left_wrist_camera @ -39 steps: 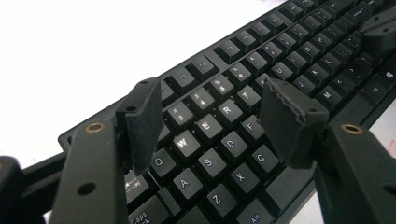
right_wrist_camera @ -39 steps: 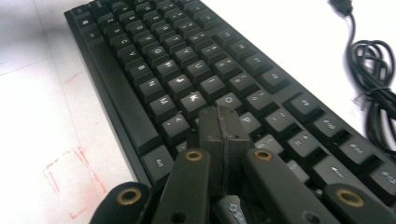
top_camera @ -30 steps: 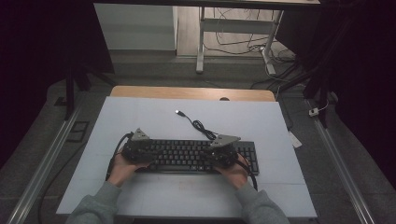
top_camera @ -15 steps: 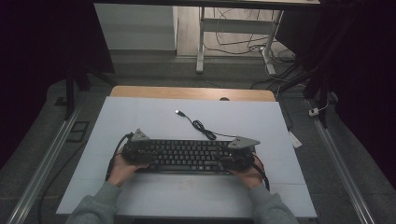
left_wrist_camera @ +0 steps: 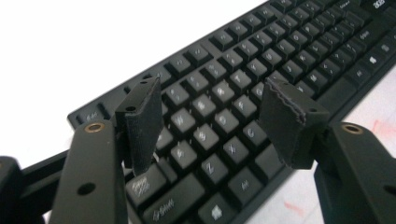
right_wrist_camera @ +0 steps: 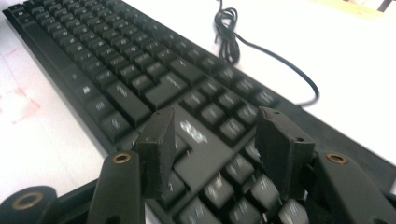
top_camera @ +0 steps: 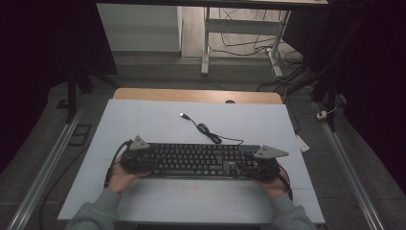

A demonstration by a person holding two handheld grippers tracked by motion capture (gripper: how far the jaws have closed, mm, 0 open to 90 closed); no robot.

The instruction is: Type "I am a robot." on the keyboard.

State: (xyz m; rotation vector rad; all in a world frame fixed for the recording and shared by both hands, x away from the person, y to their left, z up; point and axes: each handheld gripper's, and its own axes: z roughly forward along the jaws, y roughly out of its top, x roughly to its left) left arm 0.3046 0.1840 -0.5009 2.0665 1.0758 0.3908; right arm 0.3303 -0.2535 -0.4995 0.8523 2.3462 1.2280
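I had both grippers parked at the ends of the long black plastic keyboard [top_camera: 196, 160], which lay across the white table mat [top_camera: 143, 120] toward its 6 o'clock edge. Left gripper [left_wrist_camera: 212, 123] sat at 9 o'clock, jaws wide over the keys and gripping nothing. Right gripper [right_wrist_camera: 215, 142] at 3 o'clock had just been opening, nothing pinched, so I figured I was between grabs and next needed each pair closed on an end.
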